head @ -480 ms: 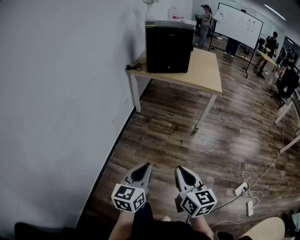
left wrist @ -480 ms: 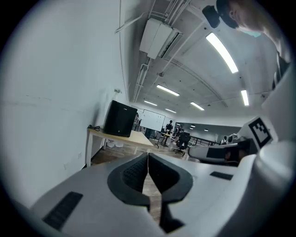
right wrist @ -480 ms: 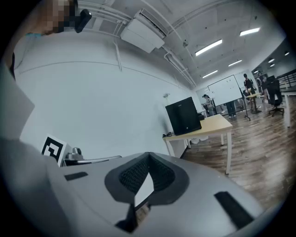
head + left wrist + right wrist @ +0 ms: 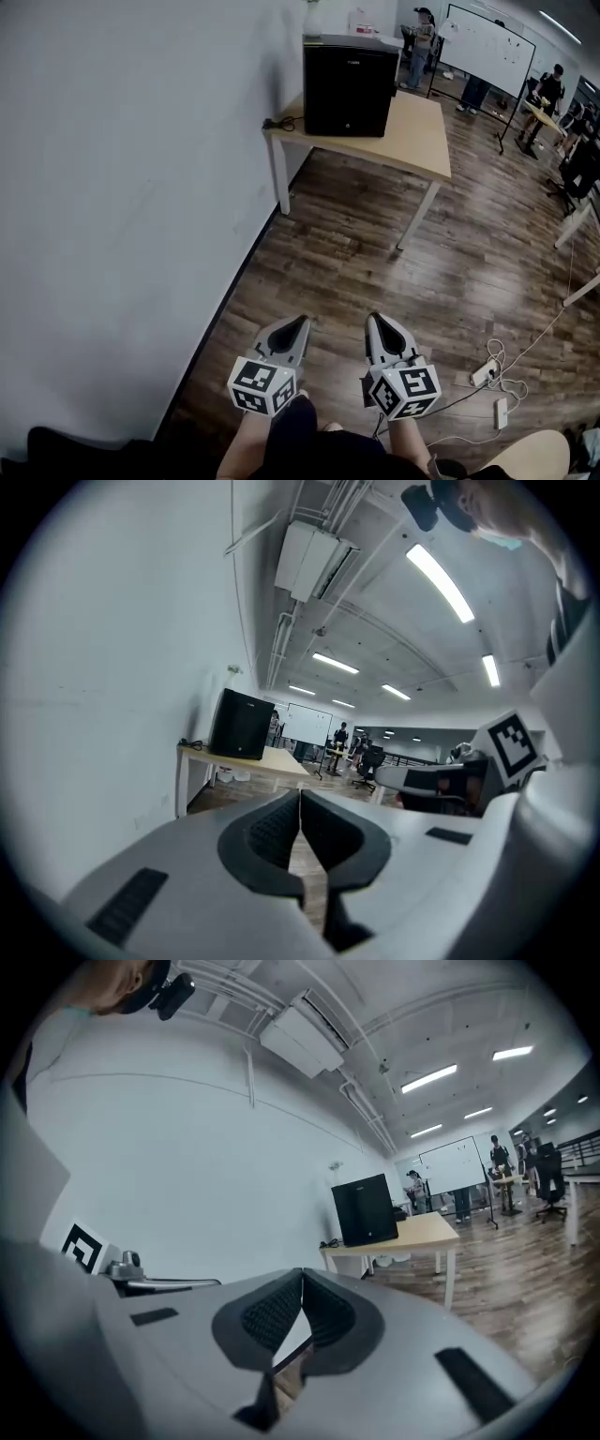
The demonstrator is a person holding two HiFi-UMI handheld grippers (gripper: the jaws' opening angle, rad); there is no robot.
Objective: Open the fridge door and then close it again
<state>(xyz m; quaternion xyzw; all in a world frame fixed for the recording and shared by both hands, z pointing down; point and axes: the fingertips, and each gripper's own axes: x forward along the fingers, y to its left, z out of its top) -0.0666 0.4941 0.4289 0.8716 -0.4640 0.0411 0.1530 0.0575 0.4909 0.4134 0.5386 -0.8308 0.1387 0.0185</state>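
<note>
Head view: left gripper (image 4: 298,324) and right gripper (image 4: 377,321), jaws together and empty; fridge (image 4: 347,89) logo (image 4: 353,63) illegibly small.

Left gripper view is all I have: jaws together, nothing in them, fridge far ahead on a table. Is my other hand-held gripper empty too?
Observer: Yes. The right hand-held gripper has its jaws together with nothing between them.
Operator: Anything lying on the way?
Observer: A white power strip with cables lies on the floor, to the right of that gripper and off the line to the fridge.
Operator: Is the door shut?
Observer: The head view shows the fridge's front flat and flush, so it looks closed.
</note>
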